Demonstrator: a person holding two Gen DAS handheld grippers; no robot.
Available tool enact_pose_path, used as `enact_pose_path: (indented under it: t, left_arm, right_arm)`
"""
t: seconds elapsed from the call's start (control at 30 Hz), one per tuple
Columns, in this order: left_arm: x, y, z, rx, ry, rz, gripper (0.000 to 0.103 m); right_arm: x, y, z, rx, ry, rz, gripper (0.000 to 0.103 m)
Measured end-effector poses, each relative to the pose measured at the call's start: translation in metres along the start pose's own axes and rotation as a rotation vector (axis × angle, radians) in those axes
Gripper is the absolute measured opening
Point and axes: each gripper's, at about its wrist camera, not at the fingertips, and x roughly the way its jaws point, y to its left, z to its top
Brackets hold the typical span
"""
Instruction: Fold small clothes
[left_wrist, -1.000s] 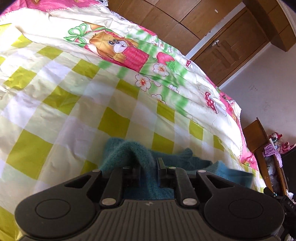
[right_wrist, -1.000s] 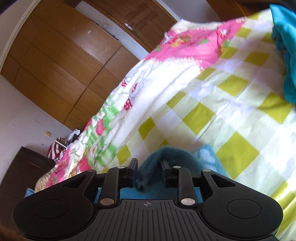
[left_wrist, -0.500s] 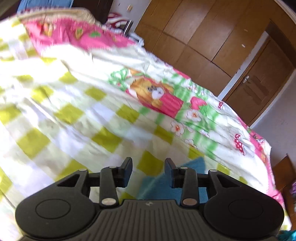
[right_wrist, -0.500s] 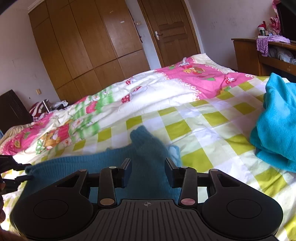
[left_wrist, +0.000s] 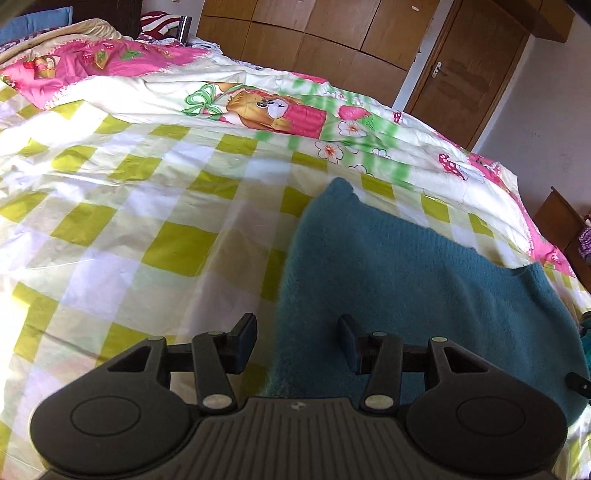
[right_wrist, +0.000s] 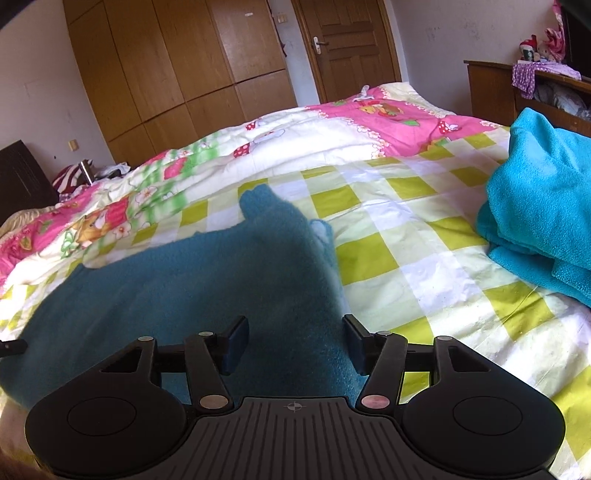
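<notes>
Plainly one teal sweater (left_wrist: 399, 280), perhaps two turquoise towels (right_wrist: 543, 206).

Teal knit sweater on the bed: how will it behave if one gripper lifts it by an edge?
The sweater will probably go limp and drape: it lies flat, following the bedspread. Its fuzzy knit likely grips well. It is probably light, though a single pinch may stretch it.

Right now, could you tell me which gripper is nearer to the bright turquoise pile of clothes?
Right. The turquoise pile lies just ahead and to the right of the open right gripper; the left gripper sits across the dark teal garment from it.
</notes>
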Motion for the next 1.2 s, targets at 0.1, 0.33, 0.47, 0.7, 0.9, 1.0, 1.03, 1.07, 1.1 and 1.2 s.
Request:
enact_pose_path:
  t: [0.1, 0.33, 0.47, 0.7, 0.9, 1.0, 1.03, 1.07, 1.1, 1.2]
  left_arm:
    - [-0.005, -0.007, -0.004, 0.026, 0.006, -0.043, 0.060]
    - [0.015, -0.001, -0.001, -0.025, 0.083, -0.058, 0.059]
    - [0.001, -0.012, 0.005, 0.023, 0.089, -0.100, 0.028]
    - [-0.044, -0.006, -0.026, -0.019, 0.065, -0.132, 0.024]
    - [-0.027, 0.001, -0.037, -0.039, 0.092, -0.039, 0.032]
    - [-0.039, -0.003, -0.031, -0.001, 0.029, 0.009, 0.044]
    - [-0.043, -0.005, -0.029, 0.015, -0.008, 0.033, 0.045]
    - [-0.047, -0.005, -0.027, 0.015, -0.033, 0.037, 0.045]
    - [-0.050, -0.005, -0.026, 0.006, -0.053, 0.035, 0.046]
    - [-0.051, -0.008, -0.024, -0.003, -0.104, 0.059, 0.047]
  right_arm:
    - [0.001, -0.003, -0.003, 0.000, 0.005, -0.028, 0.056]
    - [0.005, -0.011, -0.001, 0.023, 0.026, 0.000, 0.050]
    - [0.005, -0.006, 0.012, 0.036, 0.040, 0.023, 0.022]
    - [-0.059, -0.005, 0.012, 0.112, -0.006, 0.167, 0.012]
    - [-0.019, -0.035, -0.038, 0.213, 0.131, 0.002, 0.012]
    - [-0.030, -0.022, -0.031, 0.119, 0.096, -0.006, 0.016]
    - [-0.038, -0.016, -0.026, 0.078, 0.064, -0.005, 0.017]
    - [-0.043, -0.013, -0.021, 0.047, 0.037, -0.004, 0.019]
    - [-0.047, -0.009, -0.016, 0.015, 0.010, -0.005, 0.020]
    - [-0.042, -0.007, -0.003, -0.001, -0.033, -0.035, 0.023]
